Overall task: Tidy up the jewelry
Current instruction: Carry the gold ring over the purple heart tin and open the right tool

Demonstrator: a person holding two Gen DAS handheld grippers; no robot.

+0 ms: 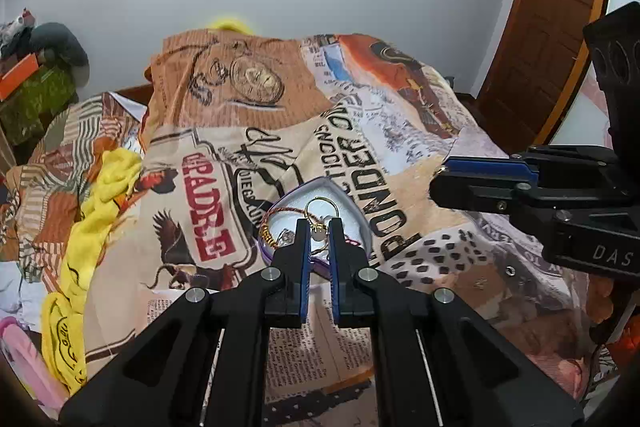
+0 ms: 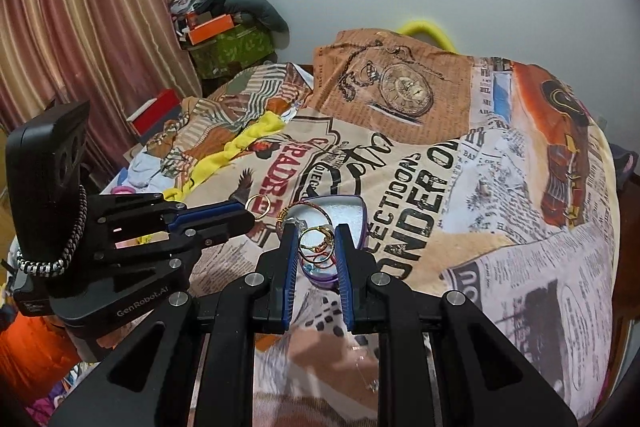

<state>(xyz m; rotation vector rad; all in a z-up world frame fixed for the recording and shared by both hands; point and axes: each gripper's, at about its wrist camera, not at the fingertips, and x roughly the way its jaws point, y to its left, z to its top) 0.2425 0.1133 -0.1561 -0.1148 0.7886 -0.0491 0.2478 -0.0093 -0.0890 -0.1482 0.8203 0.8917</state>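
Jewellery sits in a small box (image 1: pixel 354 217) (image 2: pixel 348 213) with a purple rim and a pale, shiny lining, one end rounded and the other tapering. The box lies on the printed blanket (image 1: pixel 400 147) covering the bed, about midway across and towards the near edge. A braided red-brown bracelet (image 1: pixel 280 211) (image 2: pixel 304 205) curves over the rim on the side nearest the yellow cloth (image 1: pixel 100 195). Thin red bangles (image 2: pixel 316 259) and a few gold rings are heaped at the near end of the box, too tangled to count. The left gripper (image 1: pixel 319 227) (image 2: pixel 250 217) hangs above the box with its blue-padded fingers (image 1: pixel 305 247) drawn in to a narrow slot. They pinch the lower edge of a thin gold hoop (image 1: pixel 322 207) (image 2: pixel 258 205), which stands up past the fingertips, clear of the blanket. The right gripper (image 2: pixel 317 233) (image 1: pixel 436 183) hovers just beside it, on the side away from the yellow cloth, pointing across towards the box. Its fingers (image 2: pixel 291 267) are a little apart in its own camera, framing the heaped rings. In the left camera a small gold glint shows at their tip. Whether they grip any piece, I cannot tell.
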